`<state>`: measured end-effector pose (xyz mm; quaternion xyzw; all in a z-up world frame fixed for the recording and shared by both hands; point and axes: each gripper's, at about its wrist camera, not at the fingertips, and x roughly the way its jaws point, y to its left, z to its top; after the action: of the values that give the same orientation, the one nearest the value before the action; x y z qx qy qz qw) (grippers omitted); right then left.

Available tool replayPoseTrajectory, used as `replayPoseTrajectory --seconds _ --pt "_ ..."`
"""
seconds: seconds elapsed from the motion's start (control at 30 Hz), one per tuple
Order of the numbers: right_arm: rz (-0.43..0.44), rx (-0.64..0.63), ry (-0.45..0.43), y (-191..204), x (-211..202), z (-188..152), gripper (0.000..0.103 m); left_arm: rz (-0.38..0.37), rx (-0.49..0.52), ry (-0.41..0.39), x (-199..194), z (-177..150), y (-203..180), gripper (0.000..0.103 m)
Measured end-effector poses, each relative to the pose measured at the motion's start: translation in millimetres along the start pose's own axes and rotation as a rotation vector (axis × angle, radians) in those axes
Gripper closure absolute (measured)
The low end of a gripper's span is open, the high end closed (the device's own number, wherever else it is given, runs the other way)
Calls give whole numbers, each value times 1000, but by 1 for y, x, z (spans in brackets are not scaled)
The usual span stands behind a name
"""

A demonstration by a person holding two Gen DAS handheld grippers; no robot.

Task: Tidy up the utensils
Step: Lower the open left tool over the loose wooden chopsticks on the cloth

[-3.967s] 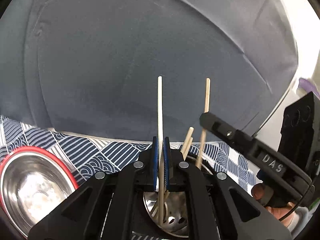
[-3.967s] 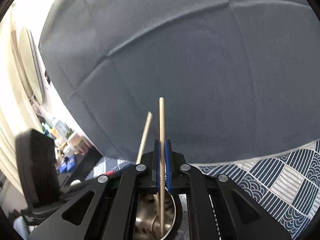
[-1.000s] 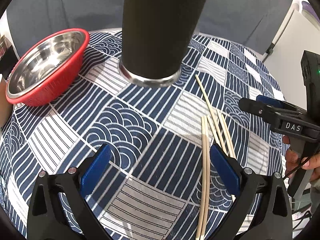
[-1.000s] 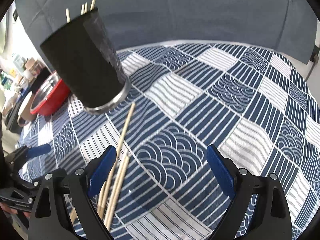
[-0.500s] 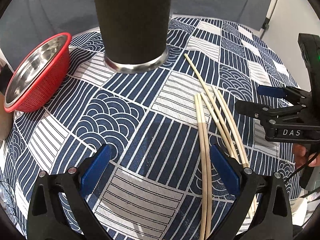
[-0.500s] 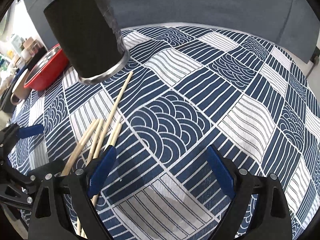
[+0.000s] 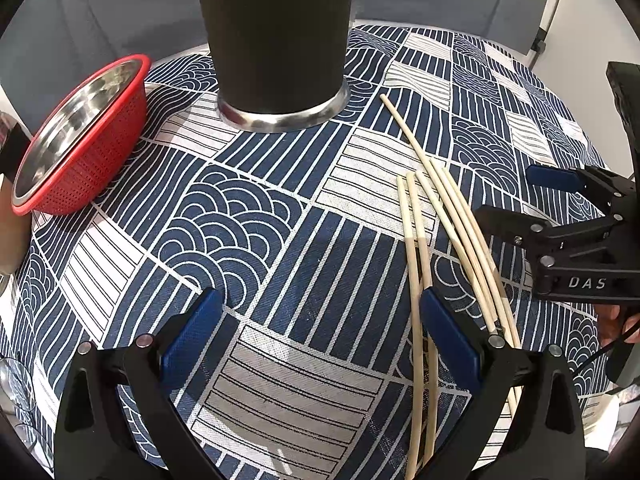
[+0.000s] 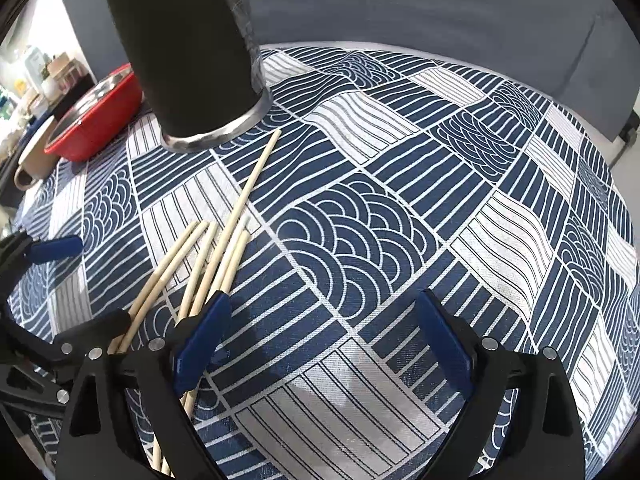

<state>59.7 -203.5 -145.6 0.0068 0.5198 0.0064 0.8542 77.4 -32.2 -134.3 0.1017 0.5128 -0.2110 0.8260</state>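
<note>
Several pale wooden chopsticks (image 7: 444,216) lie loose on the blue-and-white patterned tablecloth (image 7: 248,240); they also show in the right wrist view (image 8: 224,248). A tall black utensil holder (image 7: 276,32) with a steel base stands behind them, also in the right wrist view (image 8: 188,52). My left gripper (image 7: 320,332) is open and empty, low over the cloth, its right finger beside the chopsticks. My right gripper (image 8: 320,336) is open and empty; its left finger sits over the chopsticks' near ends. It shows at the right in the left wrist view (image 7: 520,204).
A red colander with a steel bowl inside (image 7: 76,136) sits left of the holder, also in the right wrist view (image 8: 96,116). A beige mug (image 8: 34,160) stands beyond it. A grey backdrop (image 8: 400,4) rises behind the table. The table edge curves at right.
Both grippers, earlier shut on chopsticks above the holder, are now open. Over the last second both have dropped lower and closer to the loose chopsticks on the cloth.
</note>
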Motion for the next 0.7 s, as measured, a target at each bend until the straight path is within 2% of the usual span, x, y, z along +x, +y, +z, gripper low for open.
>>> replayPoseTrajectory --seconds 0.23,0.4,0.5,0.7 --pt "49 25 -4 2 -3 0 15 5 6 -4 -1 0 2 5" --pt "33 6 -2 9 -1 0 13 12 21 -4 0 0 -1 5" --pt "24 20 12 11 1 2 10 50 65 -15 0 0 -8 4" --pt "12 39 32 7 2 2 9 28 39 -5 1 0 1 4"
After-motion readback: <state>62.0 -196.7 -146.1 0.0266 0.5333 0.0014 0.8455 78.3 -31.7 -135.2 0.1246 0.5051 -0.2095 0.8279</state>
